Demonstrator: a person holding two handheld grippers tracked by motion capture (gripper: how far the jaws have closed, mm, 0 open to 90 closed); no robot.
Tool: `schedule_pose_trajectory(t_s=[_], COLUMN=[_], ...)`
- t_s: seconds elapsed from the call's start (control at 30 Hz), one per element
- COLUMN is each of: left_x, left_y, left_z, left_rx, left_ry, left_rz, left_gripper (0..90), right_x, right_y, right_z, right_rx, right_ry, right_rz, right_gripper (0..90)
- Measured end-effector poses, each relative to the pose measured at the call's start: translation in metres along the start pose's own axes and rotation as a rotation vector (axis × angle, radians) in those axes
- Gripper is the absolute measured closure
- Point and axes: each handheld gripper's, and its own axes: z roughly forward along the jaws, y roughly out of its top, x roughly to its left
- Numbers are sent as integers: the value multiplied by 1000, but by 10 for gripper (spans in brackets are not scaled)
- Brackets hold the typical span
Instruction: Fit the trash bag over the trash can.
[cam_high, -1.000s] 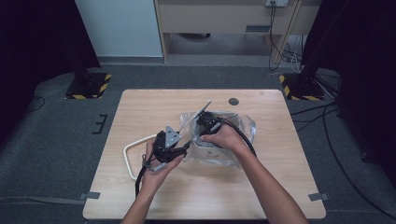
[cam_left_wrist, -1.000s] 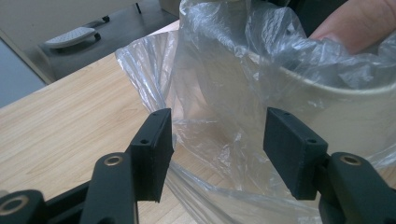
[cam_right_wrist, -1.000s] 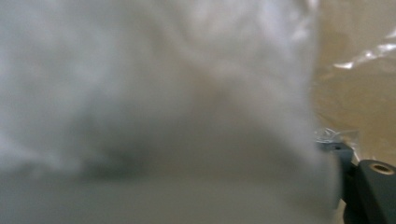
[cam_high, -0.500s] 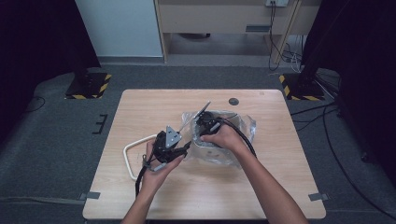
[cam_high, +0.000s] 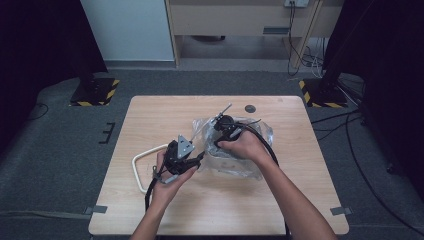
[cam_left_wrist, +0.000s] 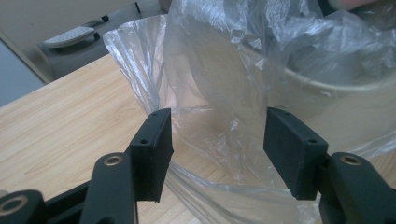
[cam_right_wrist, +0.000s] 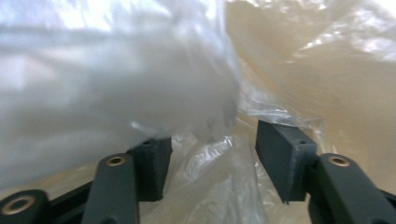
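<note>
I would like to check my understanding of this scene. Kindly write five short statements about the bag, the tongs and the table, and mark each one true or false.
1. The clear plastic bag lies on the wooden table. True.
2. The bag is black and opaque. False: it is transparent and crinkled.
3. The left tongs stand apart, with bag film between them. True.
4. A cream loop-shaped thing lies on the table on the person's left. True.
5. The right tongs are pressed fully together. False: a gap shows between the pads, with plastic in it; they have just been closing.
</note>
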Motion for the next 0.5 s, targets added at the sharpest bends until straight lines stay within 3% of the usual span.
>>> schedule_pose_trajectory(t_s=[0.4, 0.5], left_x=[-1, -2], left_y=[1, 1], left_z=[0, 1], left_rx=[2, 1], left_ry=[-1, -4], left_rz=[7, 6], left_gripper=[420, 427], right_x=[-3, -2], right_y=[-5, -6], right_z=[-19, -22], right_rx=[-57, -62], right_ry=[28, 29], right_rz=[-19, -22], right_gripper=[533, 591])
